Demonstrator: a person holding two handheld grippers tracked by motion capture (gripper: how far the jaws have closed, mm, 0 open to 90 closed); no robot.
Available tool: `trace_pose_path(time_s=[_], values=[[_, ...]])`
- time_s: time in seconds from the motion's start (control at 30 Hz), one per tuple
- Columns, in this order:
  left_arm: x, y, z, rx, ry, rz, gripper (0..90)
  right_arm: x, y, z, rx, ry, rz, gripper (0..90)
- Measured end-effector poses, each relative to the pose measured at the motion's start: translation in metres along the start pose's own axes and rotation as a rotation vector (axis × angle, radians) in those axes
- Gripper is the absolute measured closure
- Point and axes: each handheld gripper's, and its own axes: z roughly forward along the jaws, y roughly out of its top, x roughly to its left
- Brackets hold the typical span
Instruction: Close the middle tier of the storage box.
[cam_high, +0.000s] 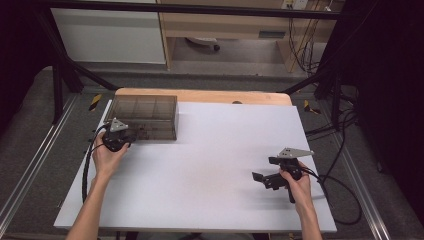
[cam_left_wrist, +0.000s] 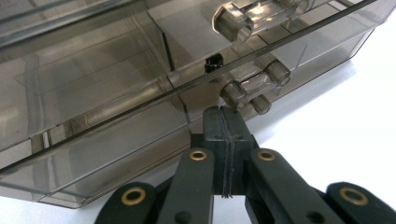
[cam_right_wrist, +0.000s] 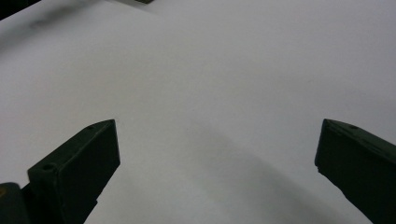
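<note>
While the left gripper (cam_left_wrist: 224, 116) sits at the front wall of the smoky plastic box (cam_high: 144, 116), its jaws are pressed flat together with nothing visible between them, their tips just below the clear latch (cam_left_wrist: 250, 88) on the box's front. The box stands at the far left corner of the desk (cam_high: 210, 165), close to the left edge, with its lid down and dividers showing dimly through the tinted top. The right gripper (cam_high: 264, 179) hovers over bare desk near the right edge, well apart from the box, its jaws spread wide and holding nothing. The chief risk, as I judge it, is that closed jaws pushing or prying at the latch would slide the light box toward the far edge instead of opening it, since nothing braces it and the other gripper is too far off to steady it. The jaw tips could also slip off the smooth rounded pegs of the latch and knock the box askew, or lift its front so it tips. The cable (cam_high: 88, 167) trailing along the left forearm could drag at the desk's left edge. No brand, label or readable writing shows on the box, the grippers or the desk.
</note>
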Motion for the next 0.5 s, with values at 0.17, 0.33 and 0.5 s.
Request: trace_pose_path(time_s=[0.17,0.33,0.5], values=[[0.0007,0.0002,0.0014,-0.005,0.007,0.001,89.2,-0.0001,0.0001,-0.0003,-0.003,0.001,0.001,0.5],[0.001,0.0,0.0024,-0.014,0.014,-0.004,89.2,0.0,0.0001,-0.0004,-0.002,0.001,0.001,0.5],[0.0007,0.0001,0.0033,-0.016,0.012,-0.006,89.3,0.0,0.0001,-0.0003,-0.003,0.002,0.001,0.5]])
